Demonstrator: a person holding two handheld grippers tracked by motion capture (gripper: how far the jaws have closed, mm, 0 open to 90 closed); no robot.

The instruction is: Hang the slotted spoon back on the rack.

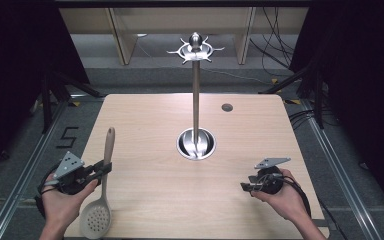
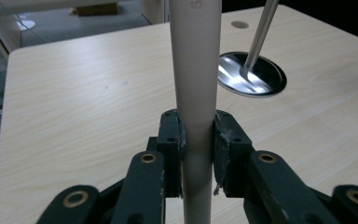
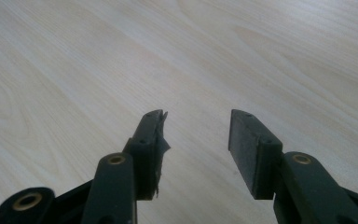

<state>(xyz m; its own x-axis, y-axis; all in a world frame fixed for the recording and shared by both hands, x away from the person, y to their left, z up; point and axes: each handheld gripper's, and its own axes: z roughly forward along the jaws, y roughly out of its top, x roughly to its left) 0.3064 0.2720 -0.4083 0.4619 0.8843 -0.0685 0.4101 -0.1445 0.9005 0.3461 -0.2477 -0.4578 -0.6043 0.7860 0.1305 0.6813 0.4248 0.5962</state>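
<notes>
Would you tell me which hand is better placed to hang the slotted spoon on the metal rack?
Left. The left hand-held gripper is already shut on the slotted spoon handle, while the right hand-held gripper is open, holding nothing, no nearer the utensil rack.

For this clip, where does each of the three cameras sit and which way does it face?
High view: above the person's side, looking forward and down on the table; both hands, left gripper and right gripper show.
Left gripper view: rides the left gripper, looking along its jaws shut on the slotted spoon.
Right gripper view: rides the right gripper, facing bare tabletop, jaws open.
High and left gripper views share the spoon and utensil stand.
</notes>
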